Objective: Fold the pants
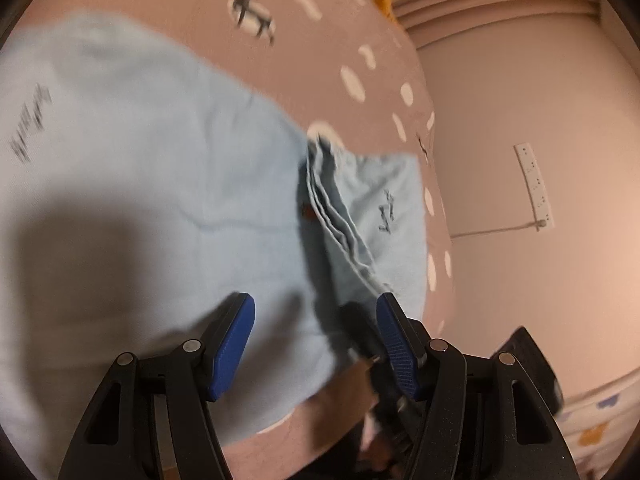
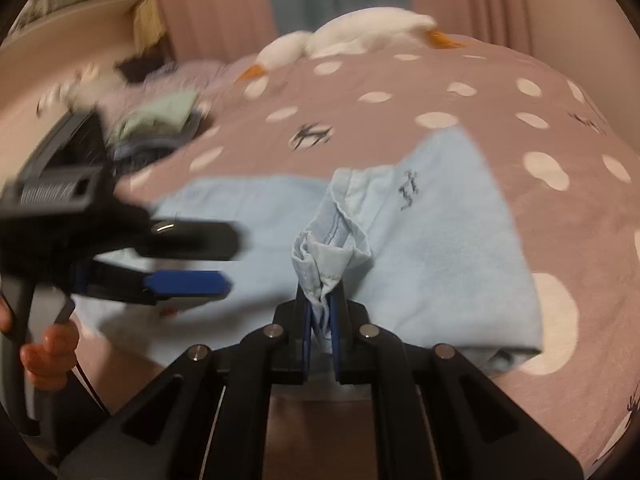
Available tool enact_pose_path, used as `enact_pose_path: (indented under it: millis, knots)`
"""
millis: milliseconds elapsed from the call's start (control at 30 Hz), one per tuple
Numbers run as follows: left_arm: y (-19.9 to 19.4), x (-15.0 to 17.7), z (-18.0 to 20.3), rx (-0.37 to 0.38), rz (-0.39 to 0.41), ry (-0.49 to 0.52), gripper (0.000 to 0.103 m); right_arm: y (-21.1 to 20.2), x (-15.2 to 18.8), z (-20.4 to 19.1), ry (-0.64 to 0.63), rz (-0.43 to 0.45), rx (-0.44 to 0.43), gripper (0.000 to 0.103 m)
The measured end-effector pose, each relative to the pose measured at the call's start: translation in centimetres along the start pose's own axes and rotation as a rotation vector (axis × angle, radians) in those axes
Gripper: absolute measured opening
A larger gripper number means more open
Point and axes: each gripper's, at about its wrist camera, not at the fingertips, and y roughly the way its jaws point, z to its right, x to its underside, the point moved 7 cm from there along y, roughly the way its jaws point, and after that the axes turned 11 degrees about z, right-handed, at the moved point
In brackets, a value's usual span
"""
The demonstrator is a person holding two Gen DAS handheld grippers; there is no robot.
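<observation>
The right gripper [image 2: 320, 312] clamps a bunched pants [image 2: 440, 264] edge between its fingers, cloth extending ahead; the left gripper [image 1: 316, 344], open, apparently empty, hovers above.

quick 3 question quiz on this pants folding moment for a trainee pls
1. True or false: the right gripper is shut on a bunched edge of the light blue pants.
2. How do the left gripper jaws stand: A) open, nothing between them; B) clamped on cloth?
3. What pattern covers the pinkish bedspread?

Key
1. True
2. A
3. White dots, plus a few small dark figures
</observation>
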Motion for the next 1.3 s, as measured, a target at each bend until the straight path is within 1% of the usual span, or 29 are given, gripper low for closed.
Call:
enact_pose_path:
  millis: [67,133,267,333,367,400,433,467,500,533,667,767,833,867,900,933,967,1000,1033,1067,1133,1200,1300]
  knots:
    - [0.2,0.0,0.0,0.016,0.0,-0.012,0.062,-0.2,0.1,-0.7,-0.037,0.003,-0.007,0.009]
    - [0.2,-0.3,0.0,0.052,0.011,-0.041,0.062,-0.4,-0.1,-1.5,-0.063,0.004,-0.018,0.009]
    - [-0.2,-0.6,-0.2,0.117,0.015,-0.118,0.062,-1.6,-1.0,-2.7,-0.028,0.043,-0.107,0.009]
    - [-0.4,-0.8,-0.1,0.164,0.022,-0.153,0.062,-1.5,-1.1,-3.7,-0.065,0.046,-0.115,0.009]
    - [-0.8,-1.1,-0.1,0.167,0.04,-0.154,0.062,-1.1,-0.9,-4.3,-0.088,0.031,-0.111,0.009]
    - [-1.3,-1.4,-0.2,0.148,0.068,-0.139,0.058,-0.9,-0.7,-4.7,-0.099,0.025,-0.115,0.009]
    - [-1.6,-1.7,-0.3,0.128,0.087,-0.124,0.044,-0.7,-0.7,-5.1,-0.105,0.023,-0.123,0.009]
    - [-2.0,-2.1,-0.5,0.1,0.105,-0.102,0.038,-0.6,-0.8,-5.7,-0.112,0.025,-0.137,0.009]
    - [-2.4,-2.3,-0.8,0.074,0.116,-0.082,0.027,-0.5,-1.1,-6.2,-0.121,0.029,-0.145,0.009]
    - [-2.7,-2.6,-0.9,0.063,0.126,-0.066,0.024,-0.4,-1.3,-6.5,-0.127,0.032,-0.152,0.009]
    - [-4.9,-3.4,-0.8,0.041,0.188,-0.019,0.022,0.4,-2.0,-8.9,-0.162,0.038,-0.198,0.009]
    - [-6.6,-3.8,-1.2,0.043,0.225,-0.017,0.022,0.3,-2.6,-10.4,-0.188,0.057,-0.227,0.01]
    - [-7.9,-4.0,-1.5,0.016,0.267,0.015,0.022,0.4,-2.6,-11.2,-0.208,0.059,-0.249,0.011]
    - [-8.3,-4.0,-2.0,-0.011,0.279,0.033,0.022,0.9,-2.3,-11.7,-0.219,0.046,-0.255,0.011]
    - [-8.4,-4.0,-2.7,-0.048,0.286,0.039,0.022,1.4,-1.8,-11.8,-0.224,0.02,-0.26,0.015]
    - [-8.7,-3.8,-3.5,-0.092,0.296,0.044,0.022,2.1,-1.0,-12.0,-0.23,-0.027,-0.266,0.019]
    - [-8.7,-3.6,-4.4,-0.13,0.299,0.042,0.022,2.8,-0.1,-12.2,-0.226,-0.075,-0.274,0.028]
    - [-8.8,-3.4,-5.2,-0.164,0.296,0.033,0.022,3.4,0.9,-12.2,-0.213,-0.122,-0.283,0.035]
    - [-8.9,-3.3,-5.9,-0.204,0.291,0.023,0.022,3.8,1.6,-12.2,-0.203,-0.154,-0.285,0.036]
    - [-9.1,-3.0,-6.7,-0.228,0.276,0.012,0.022,3.7,1.8,-12.0,-0.196,-0.159,-0.287,0.035]
    - [-9.8,-3.0,-7.1,-0.235,0.282,0.012,0.022,2.8,1.3,-11.5,-0.167,-0.151,-0.321,0.034]
    - [-10.4,-3.2,-6.8,-0.238,0.297,0.036,0.022,1.8,0.3,-10.5,-0.123,-0.135,-0.342,0.034]
    - [-10.4,-4.0,-5.1,-0.209,0.316,0.078,0.022,0.7,-1.5,-8.1,-0.033,-0.1,-0.329,0.035]
